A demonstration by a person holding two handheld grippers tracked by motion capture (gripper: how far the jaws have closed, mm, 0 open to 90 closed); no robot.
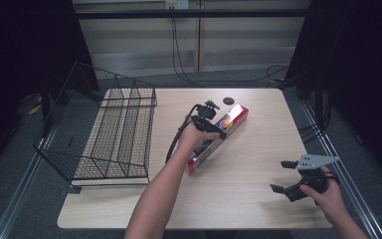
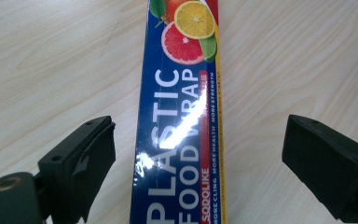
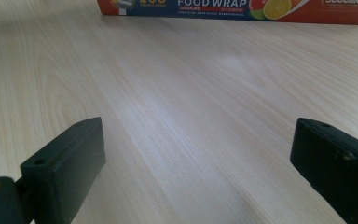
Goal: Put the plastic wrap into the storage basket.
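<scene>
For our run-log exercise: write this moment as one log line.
left gripper: open, straddling plastic food wrap box | right gripper: open, over bare table | wire basket: left, empty

box (image 2: pixel 179 140): "PLASTIC FOOD WRAP" | red strip: "SODOLIKE" | small print: "MORE CLING MORE HEALTH MORE STRENGTH"

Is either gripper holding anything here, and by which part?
Nothing is held. The left gripper, open, straddles the plastic wrap box; the right gripper is open over bare table.
</scene>
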